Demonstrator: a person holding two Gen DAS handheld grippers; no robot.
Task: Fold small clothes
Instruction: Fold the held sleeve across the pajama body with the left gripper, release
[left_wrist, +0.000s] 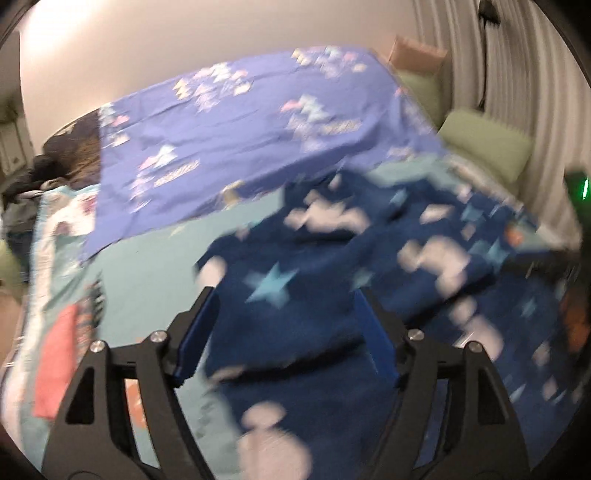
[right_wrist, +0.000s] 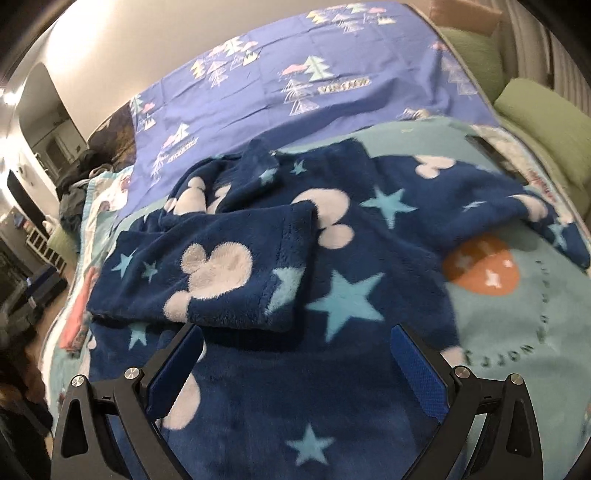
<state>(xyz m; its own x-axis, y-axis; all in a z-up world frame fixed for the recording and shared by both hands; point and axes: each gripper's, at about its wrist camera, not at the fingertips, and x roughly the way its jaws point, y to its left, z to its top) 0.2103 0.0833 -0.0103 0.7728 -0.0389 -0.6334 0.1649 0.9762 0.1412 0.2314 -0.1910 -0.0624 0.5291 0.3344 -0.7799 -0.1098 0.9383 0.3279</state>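
Note:
A dark blue fleece garment (right_wrist: 332, 266) with light blue stars and white mouse-head shapes lies spread on a teal blanket (right_wrist: 517, 332) on a bed. Its left sleeve (right_wrist: 207, 273) is folded in over the body. My right gripper (right_wrist: 295, 336) is open and empty, just above the garment's near part. In the blurred left wrist view the same garment (left_wrist: 314, 295) lies under my left gripper (left_wrist: 288, 295), which is open and empty, its jaws spread wide over the cloth.
A purple sheet with tree prints (right_wrist: 295, 85) covers the far half of the bed. Green cushions (right_wrist: 546, 125) lie at the right by a white radiator (left_wrist: 517, 74). A pink cloth (left_wrist: 55, 365) lies at the bed's left edge. Dark clutter (right_wrist: 29, 229) stands at far left.

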